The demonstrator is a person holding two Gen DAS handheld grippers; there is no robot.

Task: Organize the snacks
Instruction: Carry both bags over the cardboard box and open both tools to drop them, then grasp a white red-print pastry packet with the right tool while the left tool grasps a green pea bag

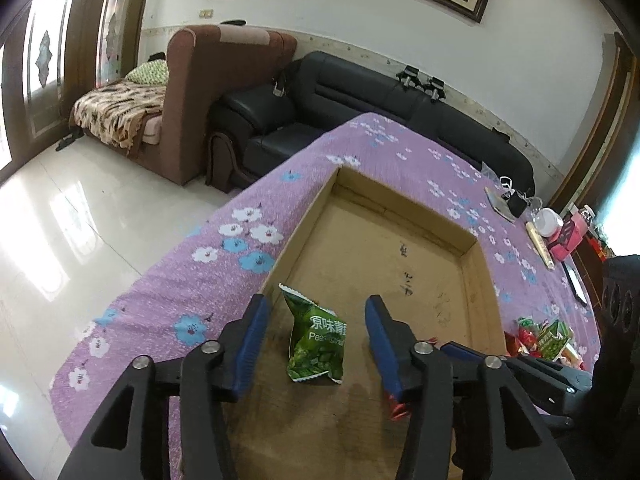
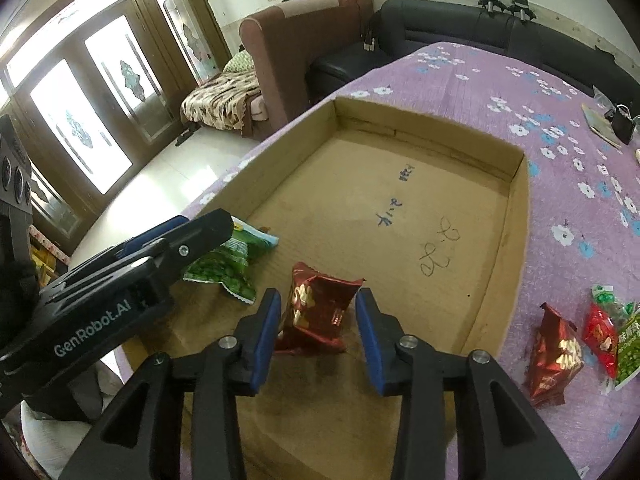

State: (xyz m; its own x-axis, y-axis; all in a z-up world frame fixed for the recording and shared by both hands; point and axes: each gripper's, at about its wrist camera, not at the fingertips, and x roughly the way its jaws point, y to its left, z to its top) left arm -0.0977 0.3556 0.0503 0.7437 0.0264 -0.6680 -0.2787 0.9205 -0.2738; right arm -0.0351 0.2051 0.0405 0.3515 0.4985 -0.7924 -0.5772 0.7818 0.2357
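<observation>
A shallow cardboard tray point(image 1: 472, 240) point(image 2: 516, 216) lies on the purple flowered tablecloth. A green pea snack packet point(image 1: 316, 340) point(image 2: 228, 264) rests on the tray floor between the open jaws of my left gripper point(image 1: 316, 312), not touching either finger. A dark red snack packet point(image 2: 316, 308) stands on the tray floor between the open jaws of my right gripper point(image 2: 318, 300), close to its left finger. The left gripper's body point(image 2: 120, 280) shows at the left of the right wrist view, over the green packet. Loose red and green packets point(image 2: 576, 344) point(image 1: 540, 336) lie on the cloth right of the tray.
The table's left edge drops to a white tiled floor point(image 1: 60, 220). A brown sofa point(image 1: 224, 80) and a black sofa point(image 1: 360, 92) stand behind the table. A kettle, a pink box and small items point(image 1: 548, 224) sit at the table's far right.
</observation>
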